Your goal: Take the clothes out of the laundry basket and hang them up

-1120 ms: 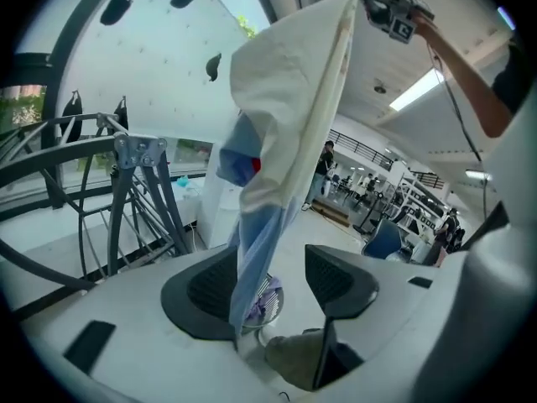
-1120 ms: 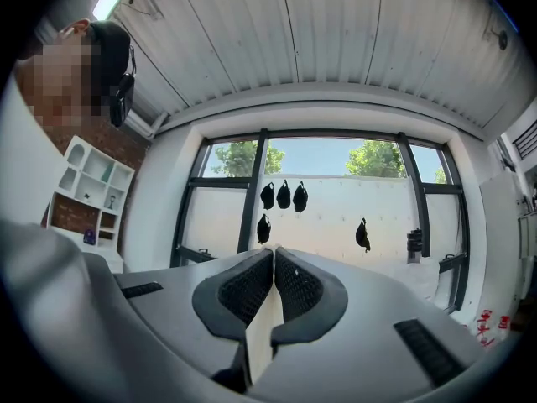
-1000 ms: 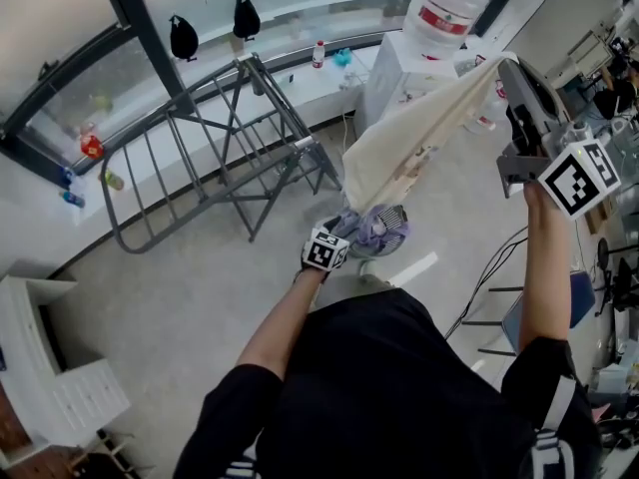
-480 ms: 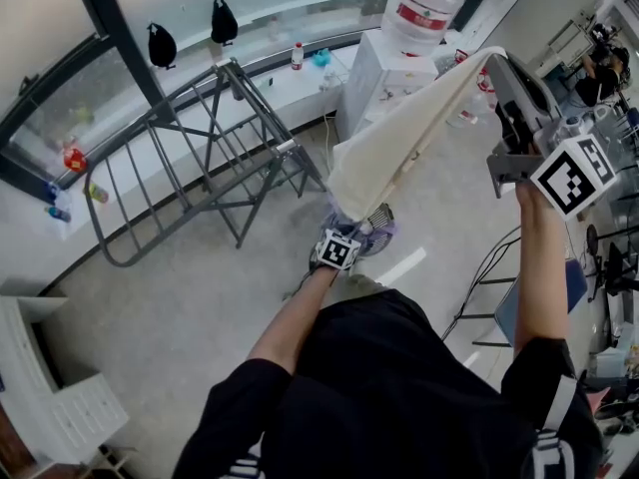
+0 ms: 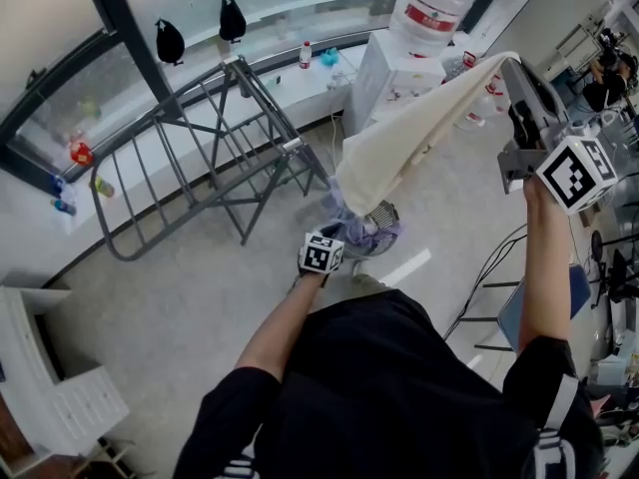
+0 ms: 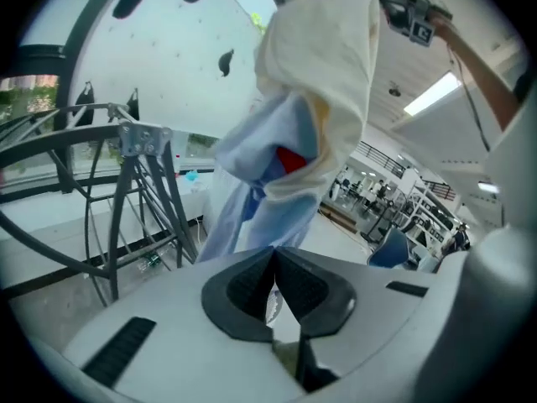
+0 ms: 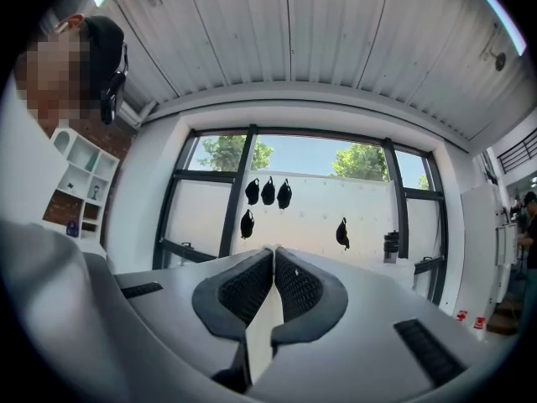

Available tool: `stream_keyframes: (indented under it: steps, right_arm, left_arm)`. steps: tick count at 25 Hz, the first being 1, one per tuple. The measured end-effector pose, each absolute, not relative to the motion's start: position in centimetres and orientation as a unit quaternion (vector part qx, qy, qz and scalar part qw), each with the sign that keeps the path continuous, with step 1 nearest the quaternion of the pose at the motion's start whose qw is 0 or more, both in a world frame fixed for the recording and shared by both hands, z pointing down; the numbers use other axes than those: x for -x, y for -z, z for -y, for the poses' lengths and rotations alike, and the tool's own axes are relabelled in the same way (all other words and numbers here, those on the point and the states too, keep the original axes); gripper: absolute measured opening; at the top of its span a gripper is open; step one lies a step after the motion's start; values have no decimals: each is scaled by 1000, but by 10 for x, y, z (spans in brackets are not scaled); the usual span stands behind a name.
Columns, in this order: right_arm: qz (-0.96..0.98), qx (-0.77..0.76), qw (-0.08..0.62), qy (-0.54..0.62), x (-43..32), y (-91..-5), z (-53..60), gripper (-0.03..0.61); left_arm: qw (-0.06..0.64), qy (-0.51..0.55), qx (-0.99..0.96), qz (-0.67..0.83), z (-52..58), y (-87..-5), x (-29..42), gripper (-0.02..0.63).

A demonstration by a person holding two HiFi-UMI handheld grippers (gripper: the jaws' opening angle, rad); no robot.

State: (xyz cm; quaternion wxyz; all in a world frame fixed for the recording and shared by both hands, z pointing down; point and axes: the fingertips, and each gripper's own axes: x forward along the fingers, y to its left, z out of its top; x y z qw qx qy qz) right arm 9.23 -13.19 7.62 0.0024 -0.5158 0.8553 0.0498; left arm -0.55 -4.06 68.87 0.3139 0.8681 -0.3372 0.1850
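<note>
Head view: right claw [image 5: 515, 68] is holding up high, pinching the top corner of the cream cloth [image 5: 419, 138], which is draping down toward the laundry basket [image 5: 384, 218] on the floor beside the drying rack [image 5: 200, 168]. Left claw [image 5: 334, 239] is sitting low at the cloth's bottom end. Left gripper view: jaws have just been closing and are now pinching a thin sliver of the light blue fabric [image 6: 252, 191] hanging under the cream. Right gripper view: pads are clamping a cream strip.

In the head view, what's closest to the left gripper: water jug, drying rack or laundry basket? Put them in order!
1. Laundry basket, just right of the left gripper.
2. Drying rack, upper left.
3. Water jug, top right.
</note>
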Motion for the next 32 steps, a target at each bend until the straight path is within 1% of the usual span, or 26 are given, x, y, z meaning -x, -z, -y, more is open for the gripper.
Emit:
stream_keyframes:
  steps: [4, 13, 17, 21, 26, 32]
  right_arm:
    - [-847, 530, 1, -40, -111, -91, 135, 6]
    - [-836, 547, -18, 23, -145, -161, 140, 6]
    - [-823, 565, -16, 60, -170, -206, 135, 6]
    - [-805, 584, -20, 101, -197, -272, 120, 6]
    - [-801, 573, -32, 171, -207, -371, 99, 6]
    - [-804, 547, -9, 233, -192, -446, 86, 6]
  left_arm:
    - [326, -107, -867, 361, 47, -660, 40, 5]
    - [272, 52, -876, 394, 86, -545, 124, 5]
    - [212, 109, -886, 398, 101, -479, 149, 3]
    - [146, 163, -896, 388, 107, -407, 165, 4]
    - [52, 171, -908, 379, 105, -328, 169, 4]
    - [14, 183, -912, 367, 99, -264, 178, 5]
